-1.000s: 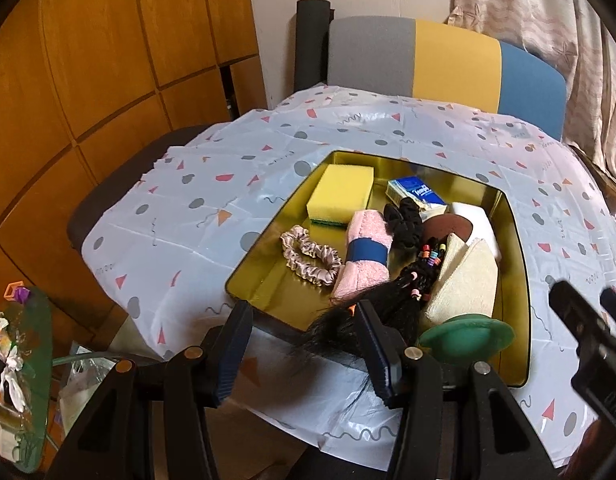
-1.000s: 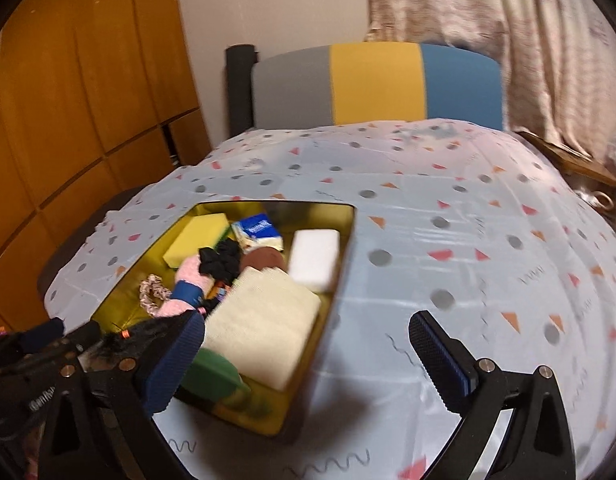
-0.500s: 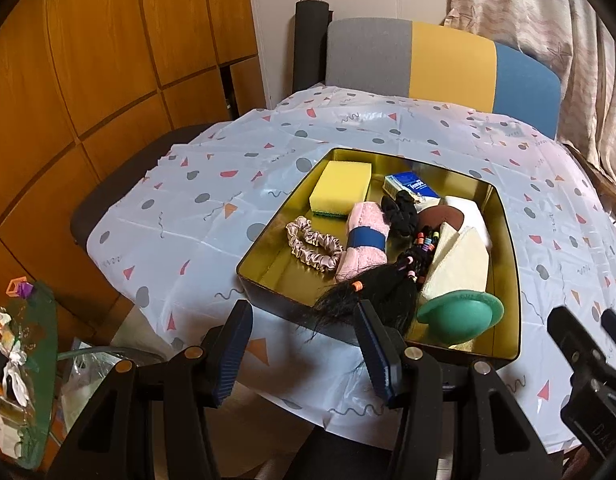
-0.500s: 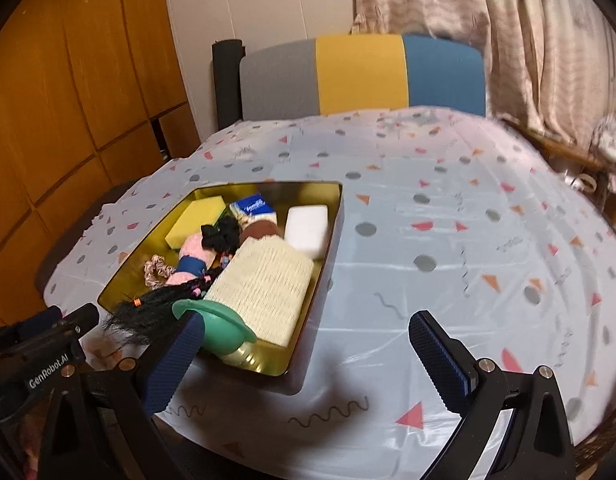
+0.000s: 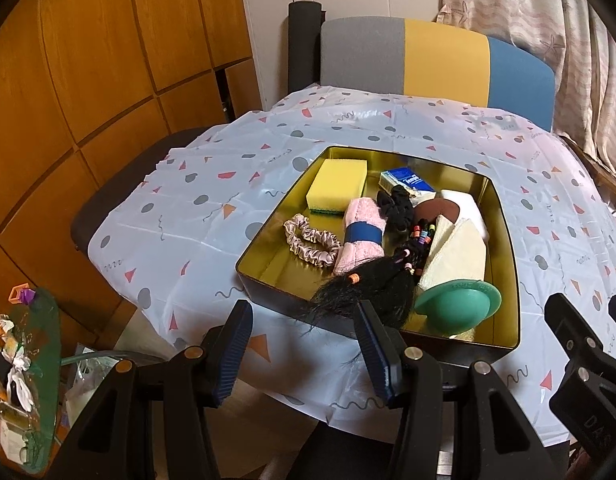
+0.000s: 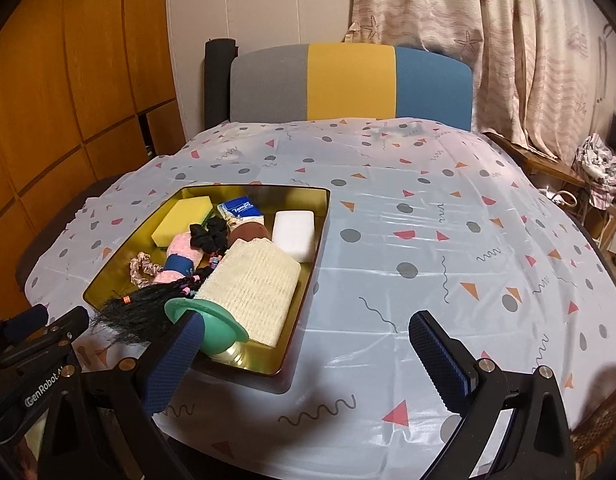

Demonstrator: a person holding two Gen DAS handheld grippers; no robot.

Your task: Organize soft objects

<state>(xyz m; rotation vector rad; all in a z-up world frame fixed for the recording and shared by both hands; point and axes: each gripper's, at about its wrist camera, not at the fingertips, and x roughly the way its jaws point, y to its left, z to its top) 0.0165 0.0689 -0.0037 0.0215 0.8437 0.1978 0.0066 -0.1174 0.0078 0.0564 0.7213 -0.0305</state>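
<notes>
A gold tin tray on the table holds soft things: a yellow sponge, a pink rolled towel with a blue band, a satin scrunchie, a black scrunchie, a black braided hairpiece, a cream loofah pad, a white sponge and a green silicone cup. My left gripper hovers open at the tray's near edge, nothing between its pads. My right gripper stands open beside the tray's right corner, empty.
A patterned plastic cloth covers the table. A chair with a grey, yellow and blue back stands behind it. Wooden panels rise at the left, curtains at the right. A cluttered green surface sits low at the left.
Both grippers have drawn back from the tray toward the table's near edge, so the tray looks farther away. The things in the tray have not moved.
</notes>
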